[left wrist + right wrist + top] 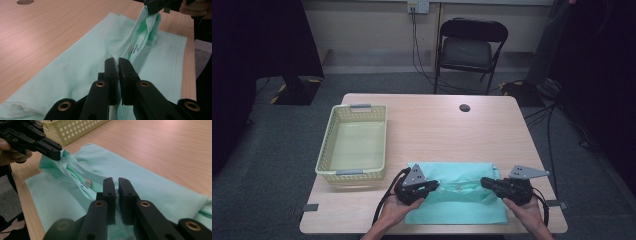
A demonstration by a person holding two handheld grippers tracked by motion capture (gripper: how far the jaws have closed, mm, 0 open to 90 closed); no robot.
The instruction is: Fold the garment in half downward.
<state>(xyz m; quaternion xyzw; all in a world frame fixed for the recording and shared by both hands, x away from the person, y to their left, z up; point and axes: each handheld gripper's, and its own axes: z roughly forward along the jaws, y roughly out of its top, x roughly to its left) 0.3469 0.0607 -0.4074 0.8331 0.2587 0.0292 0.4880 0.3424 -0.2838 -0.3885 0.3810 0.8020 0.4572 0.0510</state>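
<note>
- Mint-green garment (457, 192), folded flat, lies on the near edge of the wooden table (437, 125), between the two hands. A white label (134, 48) shows inside the lifted neck edge.
- Left gripper (432, 187): jaws nearly together, pinching a fold of the garment's edge. The left gripper view shows pale cloth squeezed between the black pads.
- Right gripper (484, 182): jaws drawn close, clamped on the other end of the same raised edge. In its own view the cloth runs up to the jaw tips; the nip itself is hard to make out there, but the left gripper view shows it gripping the fabric.
- The edge hangs lifted between the two grippers; the rest of the garment rests on the table.
- Pale yellow perforated basket (354, 142) stands on the table's left side, just beyond the garment, apart from it.
- Black folding chair (469, 50) stands behind the table on grey carpet.
</note>
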